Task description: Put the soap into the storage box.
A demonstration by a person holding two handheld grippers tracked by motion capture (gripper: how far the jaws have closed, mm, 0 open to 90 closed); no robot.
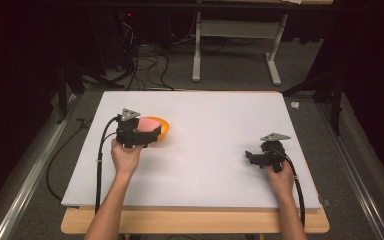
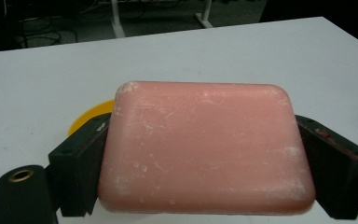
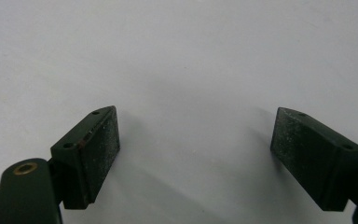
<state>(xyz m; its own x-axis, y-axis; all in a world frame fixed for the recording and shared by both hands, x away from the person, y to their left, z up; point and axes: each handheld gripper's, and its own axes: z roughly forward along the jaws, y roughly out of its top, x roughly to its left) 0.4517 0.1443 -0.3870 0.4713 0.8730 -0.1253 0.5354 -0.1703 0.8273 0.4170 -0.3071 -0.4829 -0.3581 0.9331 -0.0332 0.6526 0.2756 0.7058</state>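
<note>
In the high view we see our left gripper held over the left half of the white table, its jaws closed on a pink bar of soap. The soap sits just above and against an orange dish, which lies on the table directly beyond the gripper; we cannot tell from here whether the bar touches the dish or hangs a little over it. In the left gripper view the soap lies flat between the two black jaws, one pressing each short side, and its broad top face shows pale scuffs and white flecks. A yellow-orange sliver of the dish peeks out behind the left edge of the bar, low against the table. Our left hand wraps the gripper's handle from behind, with the black cable trailing back along the forearm. Our right gripper rests well apart, on the right half of the table, with our right hand behind it. In the right gripper view its jaws stand wide apart with nothing between them, the right gripper pointing down at bare white table, its pads dusted with pale specks.
</note>
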